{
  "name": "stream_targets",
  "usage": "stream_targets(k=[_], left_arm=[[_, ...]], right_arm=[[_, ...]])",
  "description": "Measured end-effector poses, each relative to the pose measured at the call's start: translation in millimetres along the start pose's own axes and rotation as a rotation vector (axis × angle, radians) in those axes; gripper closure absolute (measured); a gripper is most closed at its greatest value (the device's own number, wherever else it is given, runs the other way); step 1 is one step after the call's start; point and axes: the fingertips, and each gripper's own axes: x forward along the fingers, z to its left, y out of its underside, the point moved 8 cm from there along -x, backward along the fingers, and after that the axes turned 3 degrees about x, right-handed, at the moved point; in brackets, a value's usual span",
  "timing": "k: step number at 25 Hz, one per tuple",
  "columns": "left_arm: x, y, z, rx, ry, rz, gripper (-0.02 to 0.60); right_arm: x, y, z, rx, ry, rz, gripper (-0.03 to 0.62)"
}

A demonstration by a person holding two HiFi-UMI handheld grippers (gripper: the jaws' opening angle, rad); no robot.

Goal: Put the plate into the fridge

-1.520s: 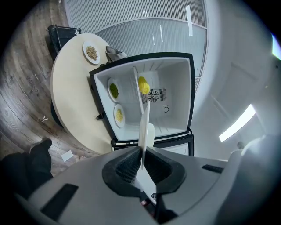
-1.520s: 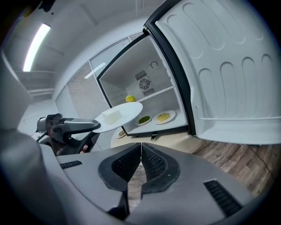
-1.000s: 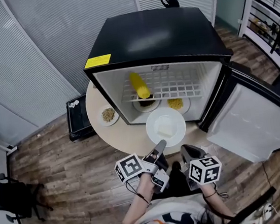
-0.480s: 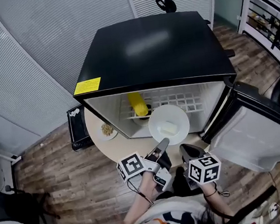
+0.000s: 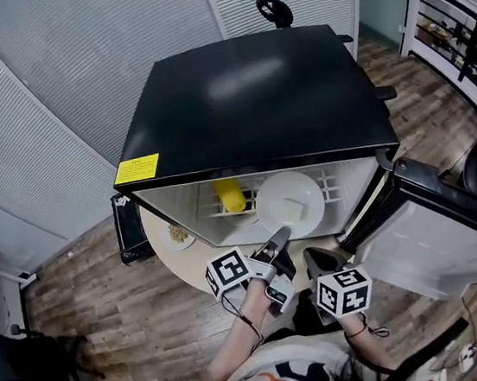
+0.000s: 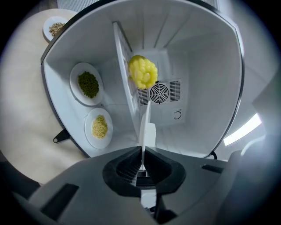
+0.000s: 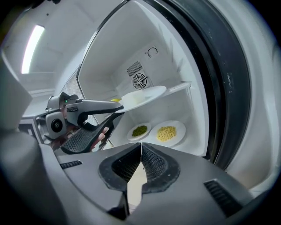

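Holding the plate (image 5: 290, 198) by its near rim with the left gripper (image 5: 280, 237), jaws pinched tight on the edge. It's right in the mouth of the open fridge (image 5: 252, 96), at about shelf height.

Head view mostly gives me the black top, so the gripper views do the work. The left one sees the plate edge-on beside the wire shelf (image 6: 124, 83), a corn cob (image 6: 142, 72) on that shelf, and two dishes on the fridge floor: green bits (image 6: 88, 84) and yellow bits (image 6: 99, 127) (can't tell what food).

Right gripper (image 7: 140, 151) is closed on nothing, just beside the left one and short of the opening.

Fridge sits on a round pale table (image 5: 164, 256) with one more small plate (image 5: 177, 234). Wood floor (image 5: 98, 317), grey blinds (image 5: 42, 89) behind.
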Motion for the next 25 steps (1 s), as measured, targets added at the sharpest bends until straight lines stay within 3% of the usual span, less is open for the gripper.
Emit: stream_targets(k=[4,9,15,25], left_arm=[[12.6,-8.1,-2.0,-0.032,0.005,-0.005,0.560],[31.1,-11.7,1.6,-0.198,0.036,0.002,0.557],[41.4,-14.9,2.1,-0.243,0.027,-0.020,0.558],[50.2,-18.4,2.3,-0.231,0.006,-0.009,0.558]], right_arm=[[4.5,-1.7,4.6,-0.010,-0.021,0.010,0.577],[6.8,-4.0,0.7,0.003,-0.027,0.012,0.577],[9.2,-9.1,-5.9,0.029,-0.017,-0.006,0.577],[16.1,-13.3,-7.4,0.057,-0.024,-0.014,0.577]])
